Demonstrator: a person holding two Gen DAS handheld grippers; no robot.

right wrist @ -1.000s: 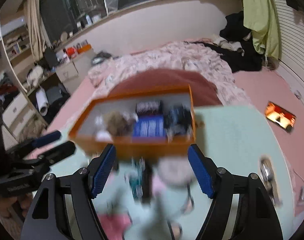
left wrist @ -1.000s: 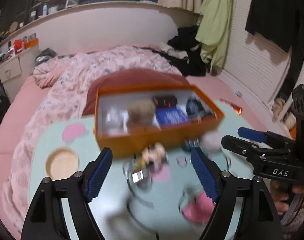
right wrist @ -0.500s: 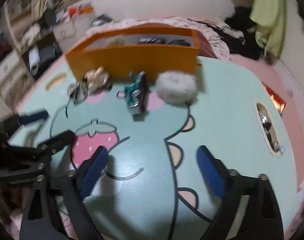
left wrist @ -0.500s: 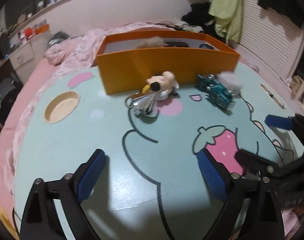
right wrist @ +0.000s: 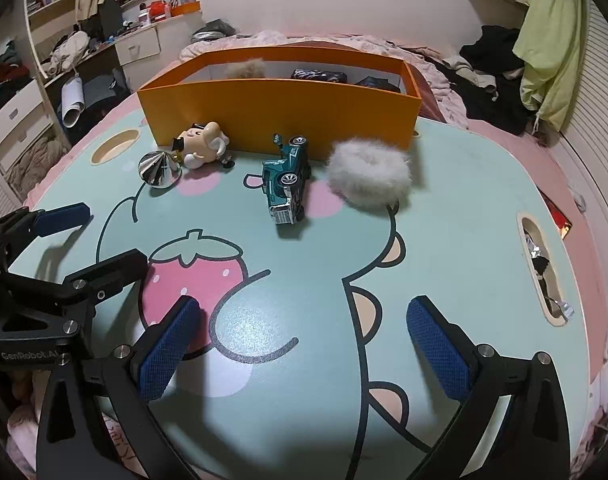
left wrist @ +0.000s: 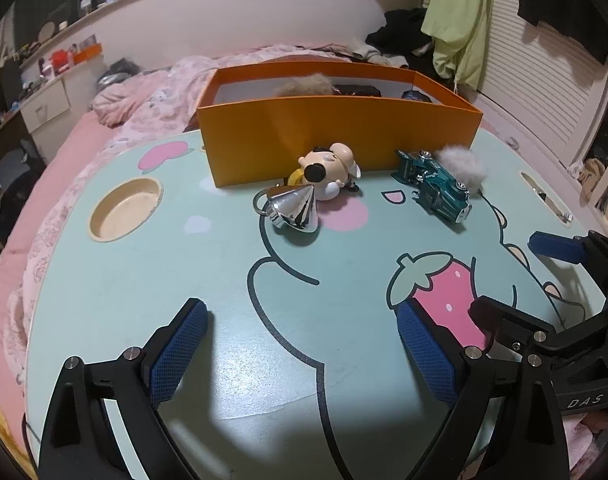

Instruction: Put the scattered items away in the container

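Both grippers, left [left wrist: 299, 354] & right [right wrist: 304, 344], spread wide w/ nothing between (toy truck [right wrist: 285, 178] lies nr orange box [right wrist: 279, 112]).

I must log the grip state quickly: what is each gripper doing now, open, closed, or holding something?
Left gripper: open, holding nothing.
Right gripper: open, holding nothing.

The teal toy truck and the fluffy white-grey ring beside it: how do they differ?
The teal toy truck is hard, shiny and boxy, with chrome trim; the fluffy white-grey ring is soft, furry and round. The truck lies tipped on its side, wheels showing; the ring rests flat. Both sit on the table outside the orange box, ungripped.
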